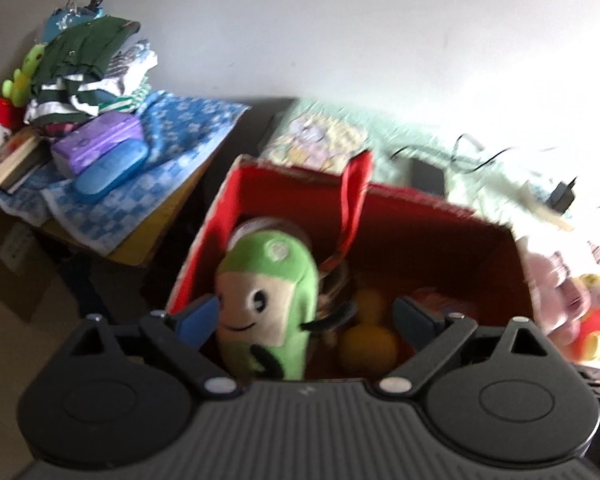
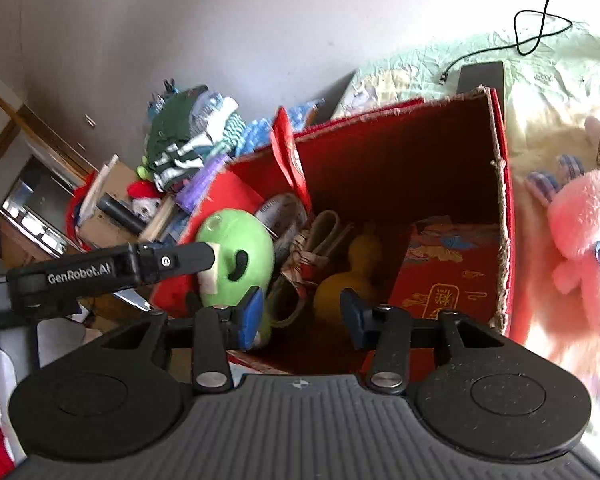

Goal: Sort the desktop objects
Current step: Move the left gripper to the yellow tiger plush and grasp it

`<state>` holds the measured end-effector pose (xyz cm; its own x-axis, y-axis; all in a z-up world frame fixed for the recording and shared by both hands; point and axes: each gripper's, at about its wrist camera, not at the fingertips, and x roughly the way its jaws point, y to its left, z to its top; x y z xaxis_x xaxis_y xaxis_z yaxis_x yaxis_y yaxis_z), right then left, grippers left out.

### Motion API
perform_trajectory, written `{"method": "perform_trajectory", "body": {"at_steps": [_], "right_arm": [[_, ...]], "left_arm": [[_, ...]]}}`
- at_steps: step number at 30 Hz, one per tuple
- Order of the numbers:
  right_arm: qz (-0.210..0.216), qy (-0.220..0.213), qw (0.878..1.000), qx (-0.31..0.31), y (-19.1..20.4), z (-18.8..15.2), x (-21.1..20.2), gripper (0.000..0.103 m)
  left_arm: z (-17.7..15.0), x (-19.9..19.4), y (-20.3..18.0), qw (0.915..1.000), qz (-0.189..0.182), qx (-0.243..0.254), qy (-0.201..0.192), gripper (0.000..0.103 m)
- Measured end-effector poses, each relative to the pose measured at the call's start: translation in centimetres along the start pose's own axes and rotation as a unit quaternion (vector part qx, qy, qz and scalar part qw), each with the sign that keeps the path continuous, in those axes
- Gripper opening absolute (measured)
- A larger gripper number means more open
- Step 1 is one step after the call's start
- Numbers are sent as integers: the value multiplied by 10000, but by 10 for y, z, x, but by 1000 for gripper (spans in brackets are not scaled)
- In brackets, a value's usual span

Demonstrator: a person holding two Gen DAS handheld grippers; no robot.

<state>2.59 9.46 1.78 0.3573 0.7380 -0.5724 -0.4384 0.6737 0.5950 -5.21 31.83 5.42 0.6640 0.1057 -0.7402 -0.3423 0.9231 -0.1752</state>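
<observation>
Left gripper tilted down over red box, fingers apart, seemingly touching green plush; right gripper fingers apart, empty.

The red box stands open at the top; access from above is unobstructed. Its left half is crowded: a green plush toy stands upright at the left wall, with a red strap hanging behind it, a bundled cloth item and a yellow gourd-shaped toy at mid-floor. The right floor is taken by a flat red packet. Free room is seen above the packet and along the back wall. Outside, the right flank is blocked by a pink plush.
</observation>
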Motion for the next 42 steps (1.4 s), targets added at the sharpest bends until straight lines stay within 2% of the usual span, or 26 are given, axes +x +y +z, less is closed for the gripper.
{"method": "perform_trajectory", "body": {"at_steps": [3,5,11,15,19,22,26,30,31,35,38,42], "right_arm": [[55,-224,9997,22,-2,2,-13,47],[177,-358,9991,132,-7,3,-23,47],[269,-795,9960,312,-27,3,-67,47],[52,-1078,9930,473,-52,2,-102,48],[-406,-1283,9894,540,-82,-1,-136,48],[-763,-1327,9856,711,-111,-7,-160,49],[-1195,-1359,9770,1128,-152,-14,-191,53],[-1529,-1475,9660,1470,-191,-22,-225,54],[-1572,-1538,9624,1595,-202,-23,-235,58],[-1635,-1686,9522,1951,-241,-20,-256,61],[-1634,-1760,9495,2017,-267,-15,-264,68],[-1605,-1787,9435,2284,-302,-7,-262,69]], "left_arm": [[1,-2,-4,9994,-303,-164,-79,98],[0,-4,-12,9989,-382,-217,-143,98],[2,-16,-65,9971,-445,434,-440,98],[4,-13,-109,9922,-902,835,-187,97],[-3,-3,-155,9856,-1371,984,116,97],[-15,6,-198,9812,-1456,1261,147,98],[-38,29,-253,9684,-1840,1558,632,97],[-59,54,-306,9588,-2020,1706,1034,85],[-63,62,-322,9572,-2036,1720,1125,85],[-67,84,-366,9500,-2180,1816,1303,95],[-67,97,-395,9483,-2159,1870,1381,95],[-68,120,-417,9463,-2062,1867,1645,96]]}}
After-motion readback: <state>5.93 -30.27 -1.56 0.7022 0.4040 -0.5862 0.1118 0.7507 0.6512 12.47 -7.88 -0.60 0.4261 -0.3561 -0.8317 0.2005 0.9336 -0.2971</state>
